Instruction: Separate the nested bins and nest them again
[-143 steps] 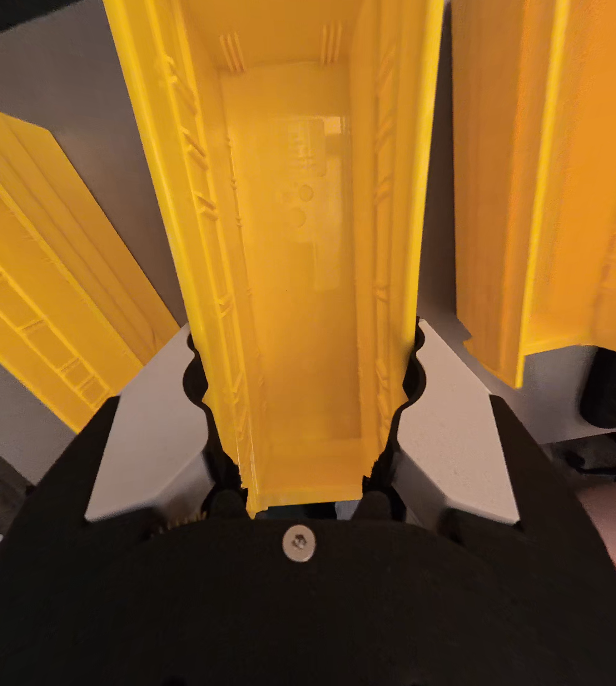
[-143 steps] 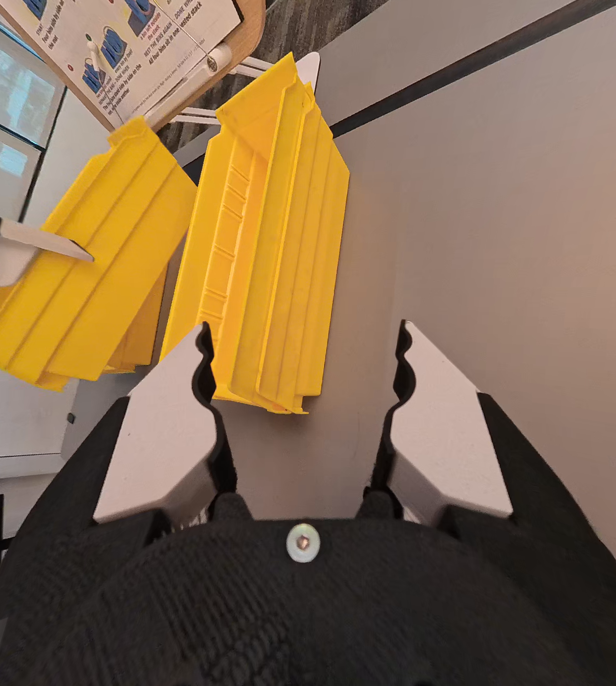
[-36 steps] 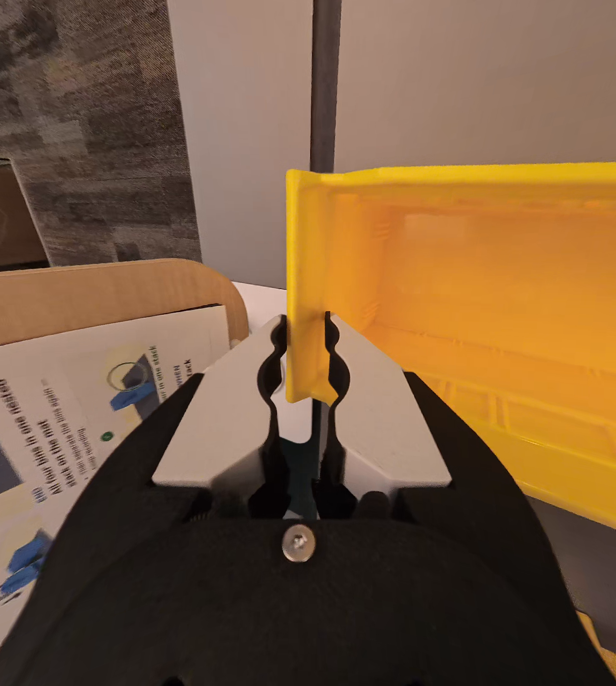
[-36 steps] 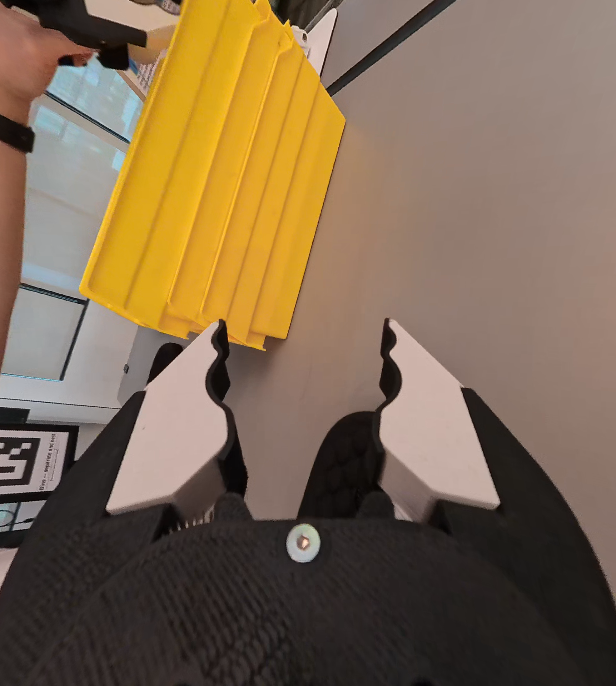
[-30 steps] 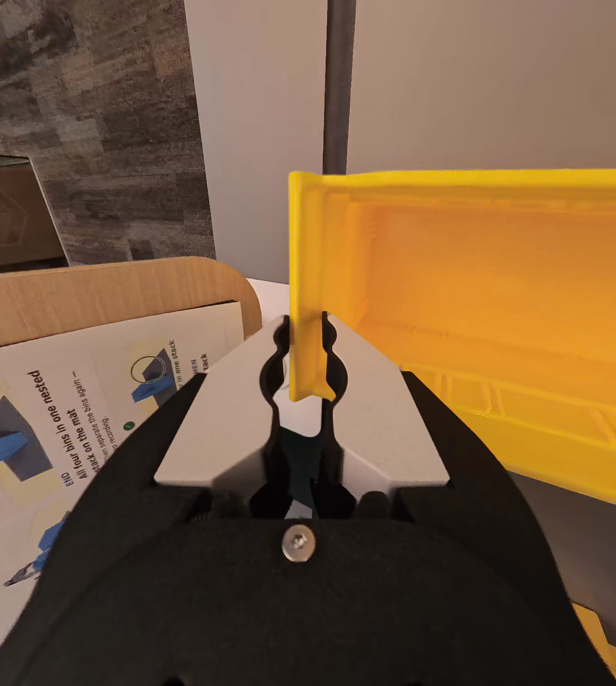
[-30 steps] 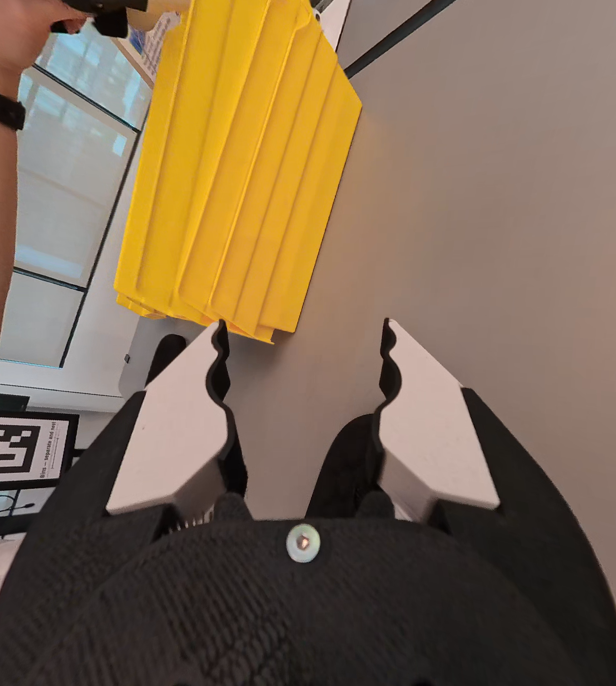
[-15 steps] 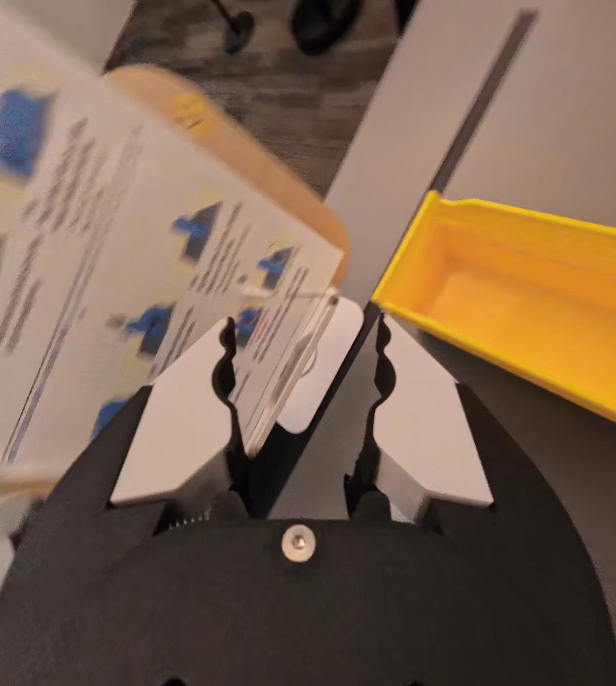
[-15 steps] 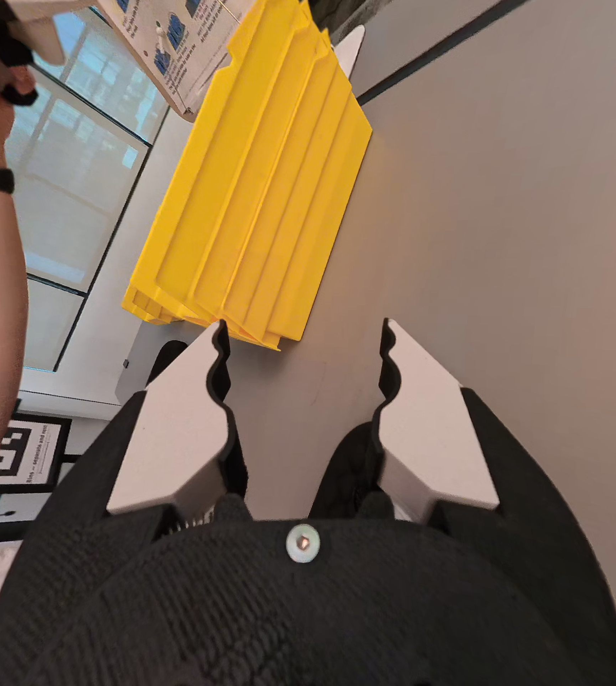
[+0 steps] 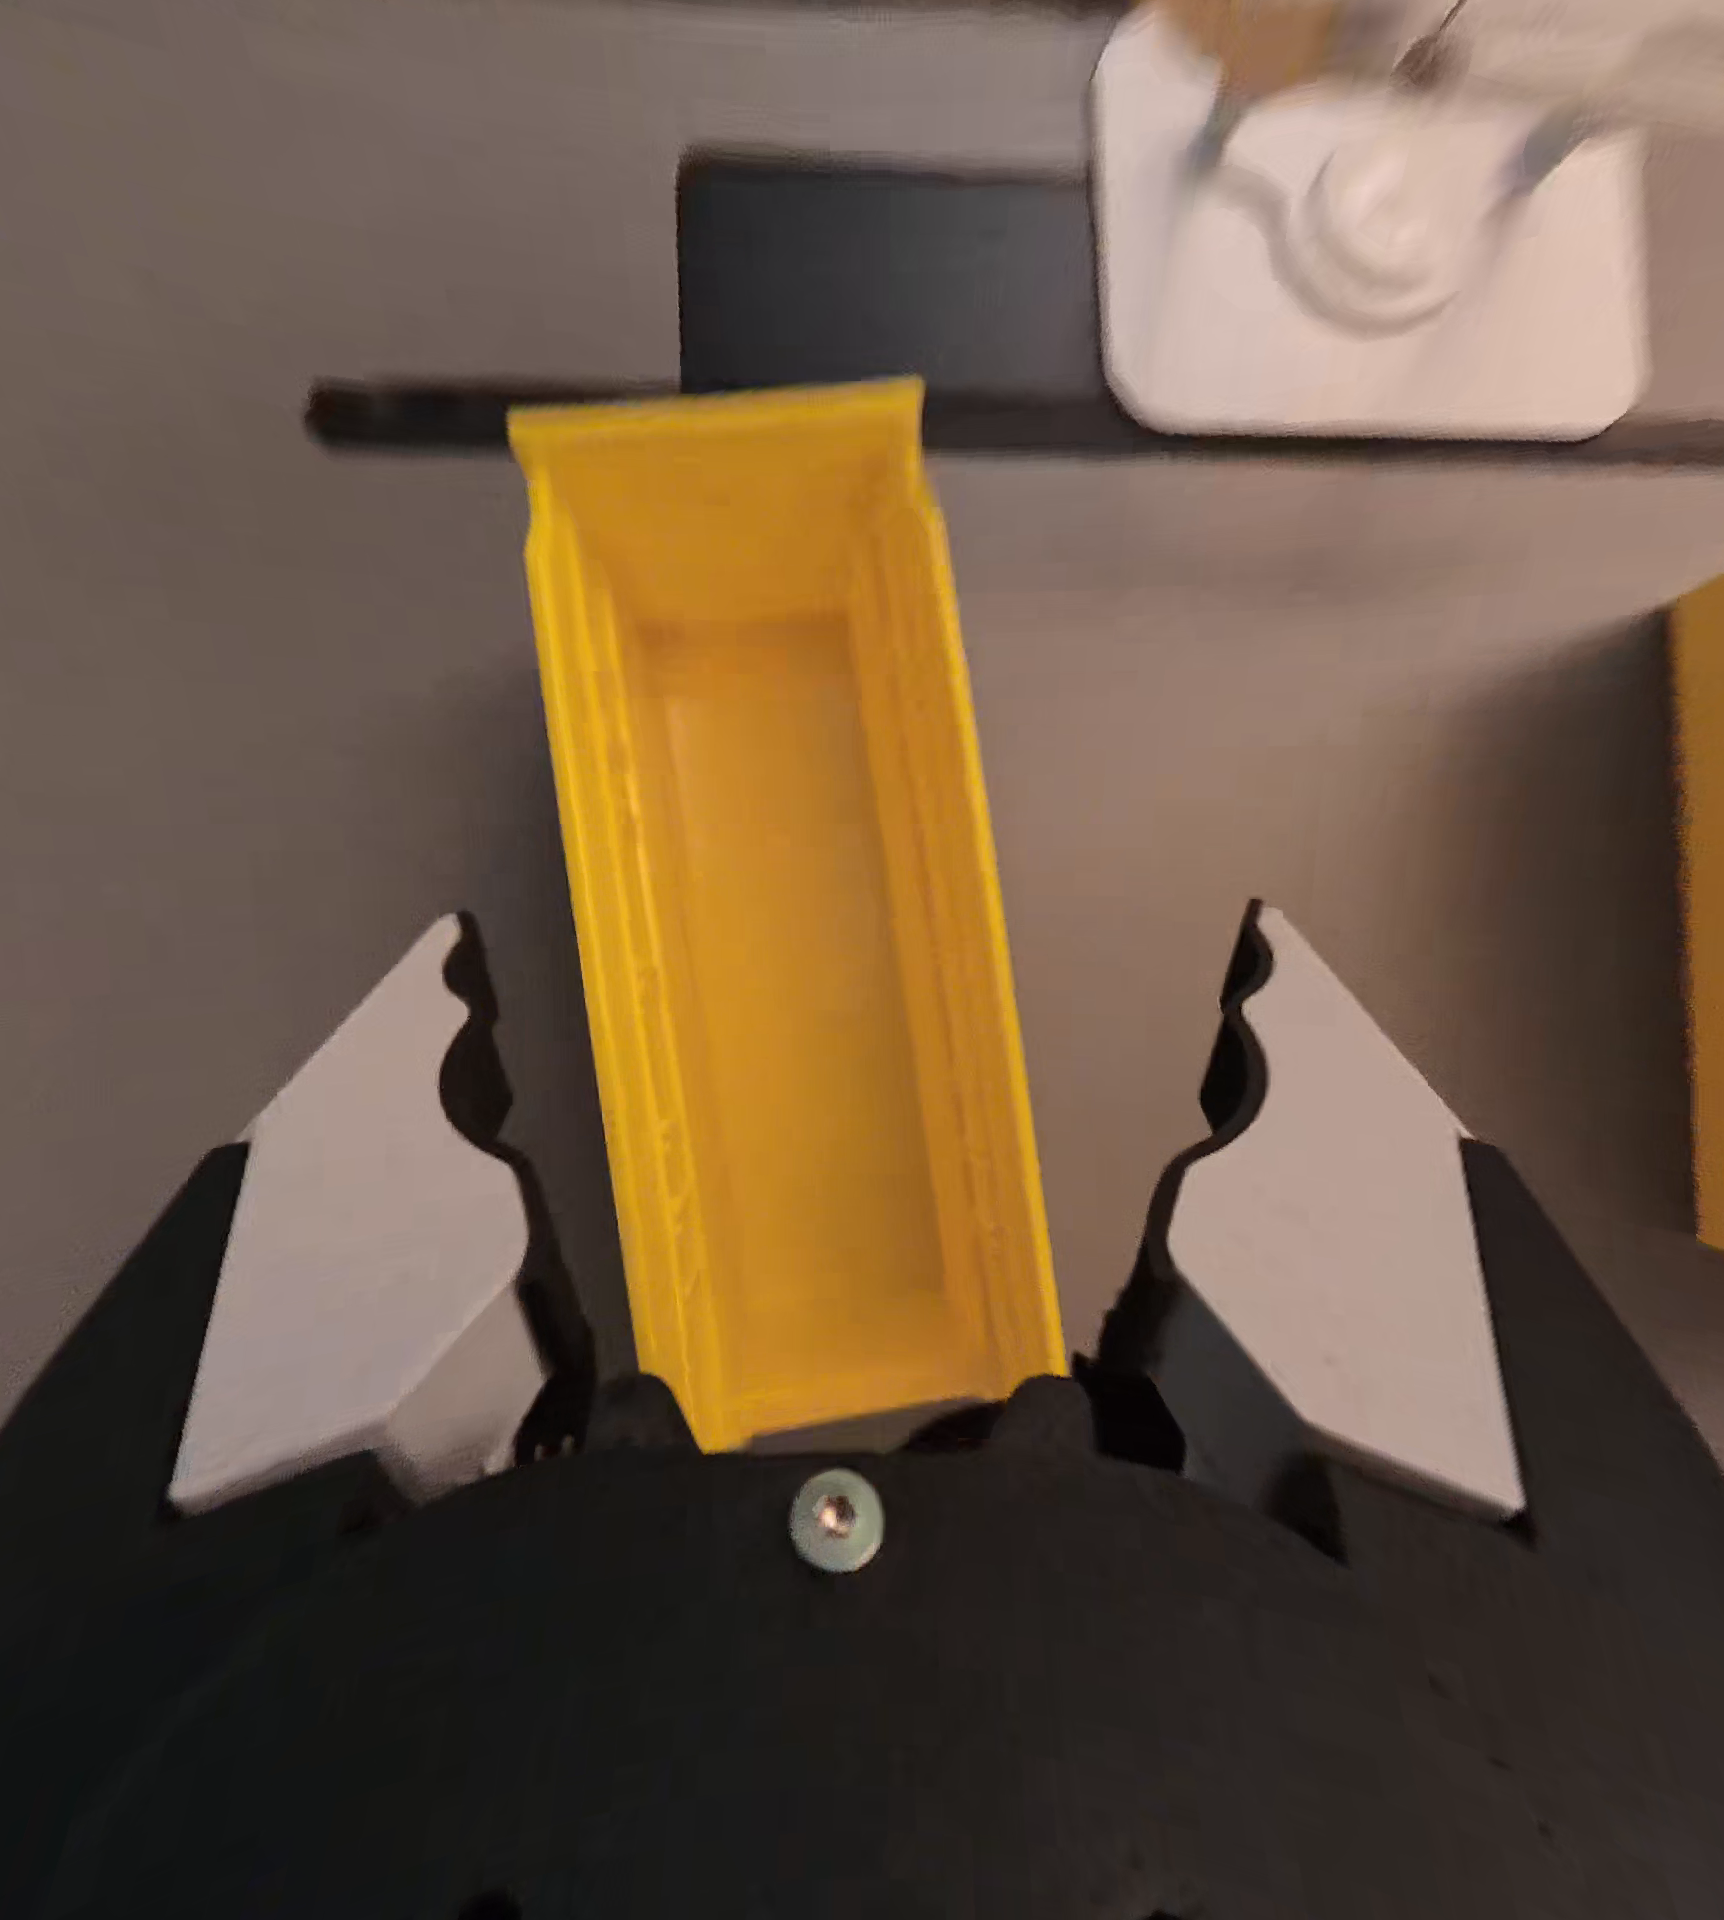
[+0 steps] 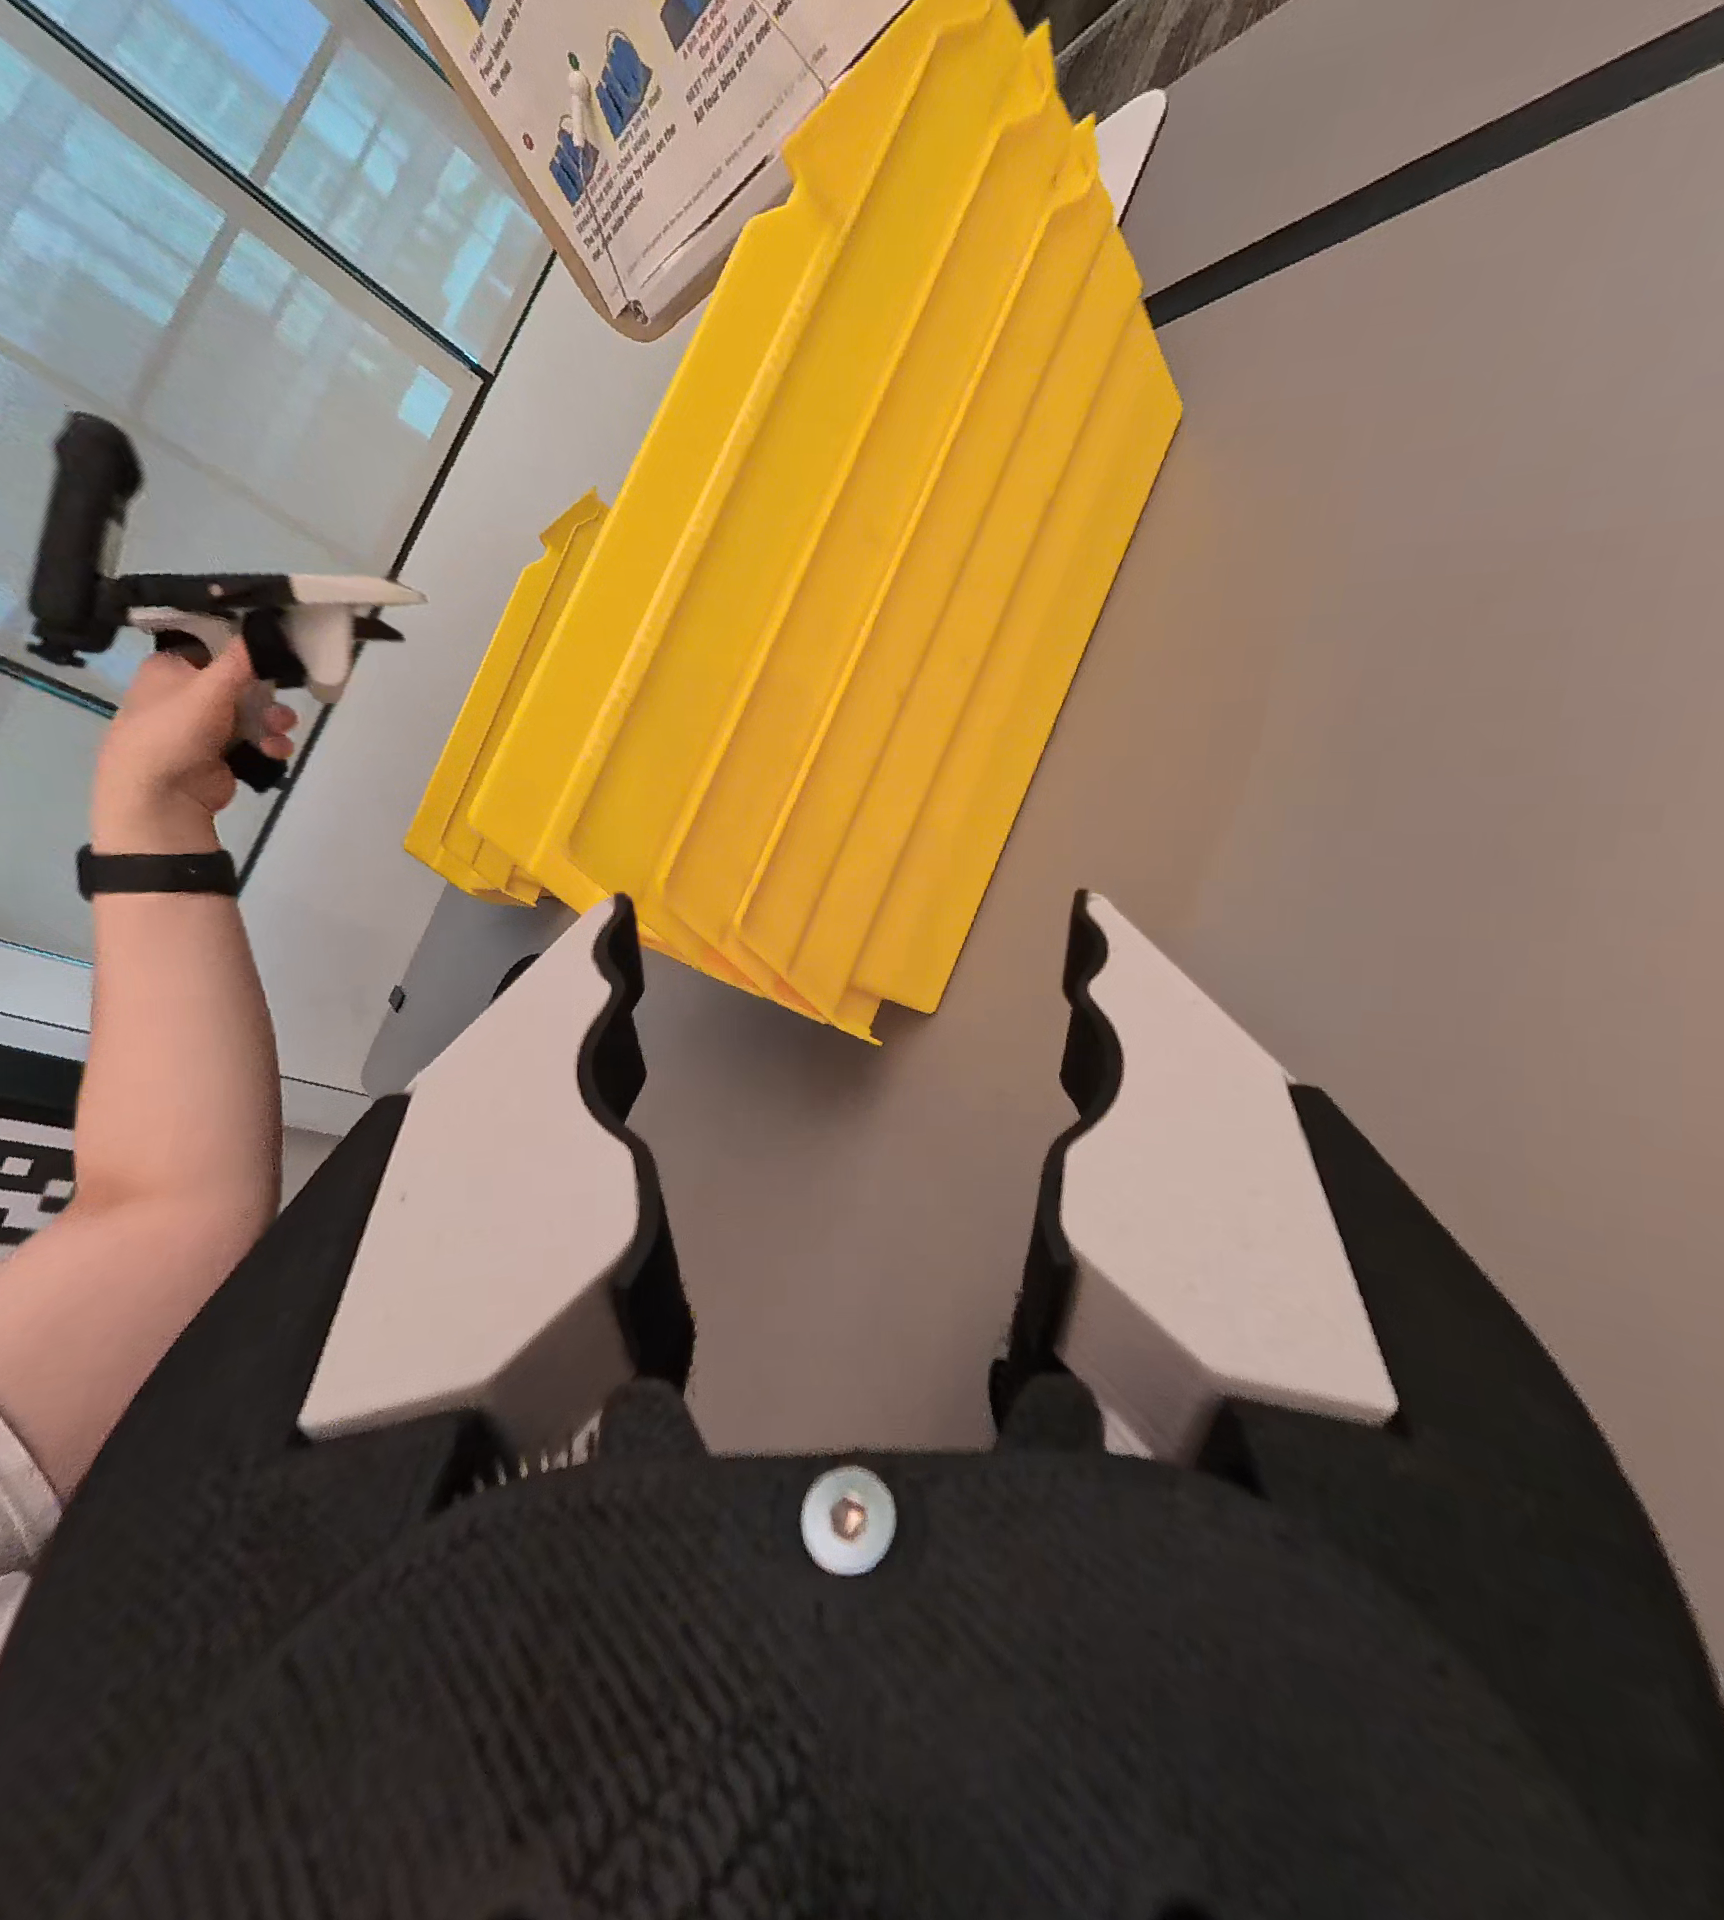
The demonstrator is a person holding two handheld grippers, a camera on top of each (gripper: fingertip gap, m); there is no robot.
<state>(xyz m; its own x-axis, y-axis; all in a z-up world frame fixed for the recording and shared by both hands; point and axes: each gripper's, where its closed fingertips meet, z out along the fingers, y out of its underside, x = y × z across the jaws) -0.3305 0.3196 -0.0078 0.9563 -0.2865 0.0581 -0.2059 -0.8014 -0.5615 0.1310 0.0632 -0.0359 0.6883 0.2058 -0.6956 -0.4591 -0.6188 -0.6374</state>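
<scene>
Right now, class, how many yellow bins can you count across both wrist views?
4, possibly: a nested stack showing about three stepped shells on the grey table, and one separate bin beside it, under the open left gripper.

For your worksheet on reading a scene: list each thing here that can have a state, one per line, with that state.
Left claw: open wide, pads clear of the bin between them.
Single yellow bin: upright, empty, alone on the table.
Right claw: open, nothing in it.
Nested yellow bins: stacked together, resting on the table.
Grey table: bears the bins.
</scene>
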